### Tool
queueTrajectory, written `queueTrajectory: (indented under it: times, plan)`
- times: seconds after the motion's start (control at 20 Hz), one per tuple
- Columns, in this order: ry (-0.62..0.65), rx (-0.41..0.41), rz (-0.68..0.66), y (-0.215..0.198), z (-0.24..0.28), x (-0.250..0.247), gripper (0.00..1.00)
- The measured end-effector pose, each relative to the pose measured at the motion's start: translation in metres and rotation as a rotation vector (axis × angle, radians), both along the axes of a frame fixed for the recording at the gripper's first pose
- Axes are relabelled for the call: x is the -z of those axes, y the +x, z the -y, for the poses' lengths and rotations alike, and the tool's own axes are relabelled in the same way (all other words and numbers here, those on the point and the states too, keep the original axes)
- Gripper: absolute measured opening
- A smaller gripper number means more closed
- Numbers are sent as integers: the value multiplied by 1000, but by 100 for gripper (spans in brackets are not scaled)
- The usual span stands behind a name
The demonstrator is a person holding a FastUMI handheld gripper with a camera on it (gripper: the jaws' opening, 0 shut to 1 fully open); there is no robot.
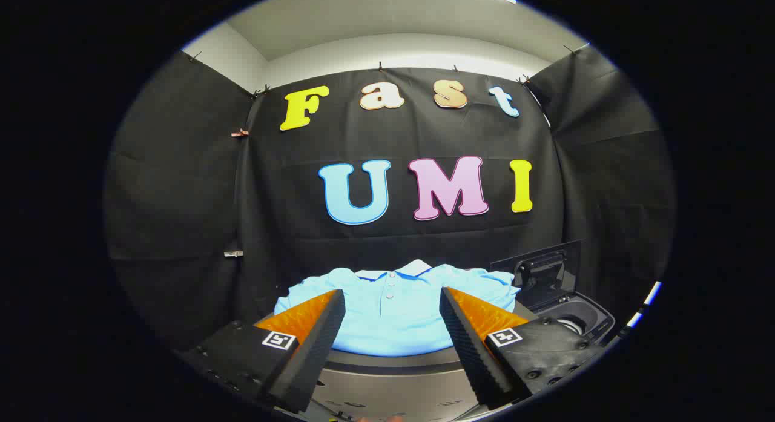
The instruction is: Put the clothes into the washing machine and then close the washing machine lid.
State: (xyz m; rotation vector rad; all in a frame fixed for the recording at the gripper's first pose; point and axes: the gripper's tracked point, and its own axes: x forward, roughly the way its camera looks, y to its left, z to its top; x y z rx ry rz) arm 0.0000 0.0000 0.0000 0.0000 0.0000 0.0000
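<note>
Item 1. Light blue polo shirt [393,316]: lower centre of the frame, spread flat on a dark round table [393,361], collar and button placket facing us. We see its lower hem run along the table's near rim. Its outer sleeves are partly covered by the fingers.

Item 2. Washing machine [575,316]: lower right of the frame, just beside the shirt's right sleeve. We note its lid [539,270] standing raised behind the opening, with the drum mouth dark below it. The machine's front and right side are cut off, and we cannot make out the drum's inside.

Item 3. Gripper [392,325]: bottom centre of the frame. Its fingers stand wide apart and hold nothing; the shirt lies ahead of them and shows between them, untouched.

Step in hand, as we judge it: the approach to the first pick-up; nothing is loaded yet and the lid is not closed. The next move calls for lowering the fingers onto the shirt, pinching a fold of cloth near its middle, then carrying it right to the open drum.

Hard to read: the pale strip below the table at the bottom of the frame.
</note>
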Motion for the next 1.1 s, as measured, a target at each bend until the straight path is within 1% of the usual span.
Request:
queueTrajectory:
  times: [0.7,0.95,1.1]
  plan:
    - [1,4,-12,7,-7,6,99]
    - [-2,19,-28,17,-4,9,99]
    - [9,33,-58,32,-1,9,99]
